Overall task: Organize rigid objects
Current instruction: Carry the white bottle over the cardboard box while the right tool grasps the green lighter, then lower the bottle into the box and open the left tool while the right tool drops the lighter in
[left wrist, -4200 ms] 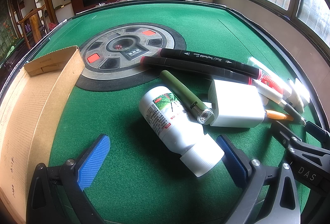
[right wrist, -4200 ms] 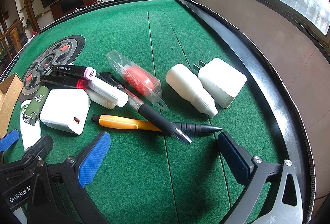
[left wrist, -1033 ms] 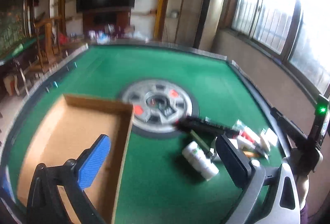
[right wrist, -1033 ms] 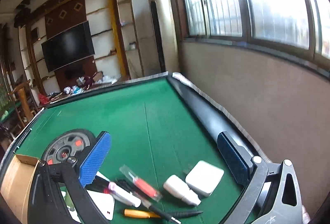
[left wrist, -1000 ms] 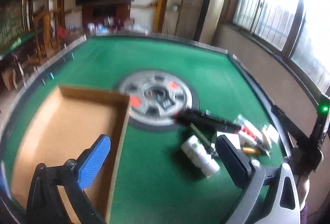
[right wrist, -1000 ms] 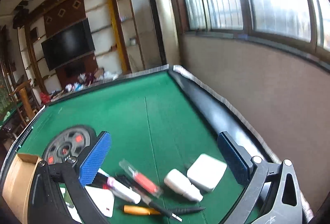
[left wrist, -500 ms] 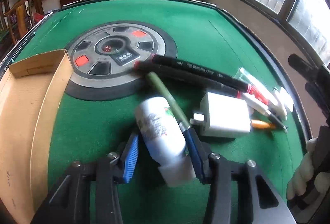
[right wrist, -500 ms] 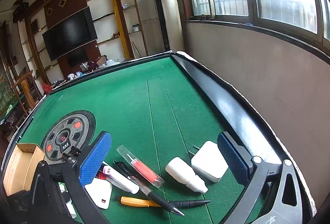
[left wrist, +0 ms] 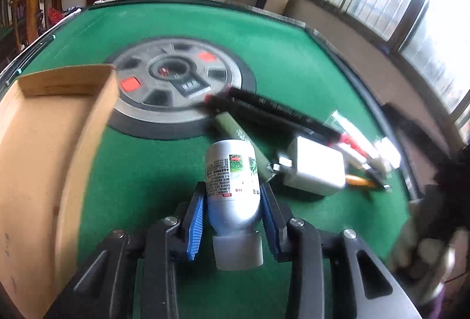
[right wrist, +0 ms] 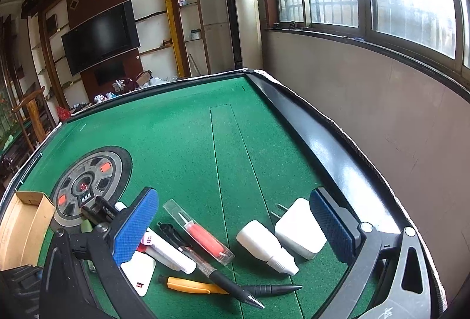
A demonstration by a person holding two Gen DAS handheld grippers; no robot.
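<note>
- The left gripper point(left wrist: 232, 219) has just been closing its jaws, and in the left wrist view the blue pads point(left wrist: 196, 223) now clamp the white plastic bottle point(left wrist: 232, 187) on both flanks, low on the body just above the cap point(left wrist: 238, 249).
- The bottle lies on its side on the green felt table point(left wrist: 141, 172), cap toward the camera and base pointing to 12 o'clock, just right of the cardboard box point(left wrist: 44, 148), whose open side lies at 9 o'clock.
- Handling, as a judgement: a rigid bottle with a smooth, glossy printed label, so probably light and a bit slippery. The hold is near the cap end, so the long body could droop or swivel when lifted; a firmer hold would be at mid-body.
- Touching the bottle's 1 o'clock side is an olive-green pen-like stick point(left wrist: 235, 131); a white charger block point(left wrist: 314, 169) sits just beyond it. Lifting straight up should avoid dragging them.
- The right gripper point(right wrist: 232, 231) hangs with its jaws spread wide and grasps nothing; below it lie markers, pens, a small white bottle point(right wrist: 265, 245) and a second white adapter point(right wrist: 296, 228).
</note>
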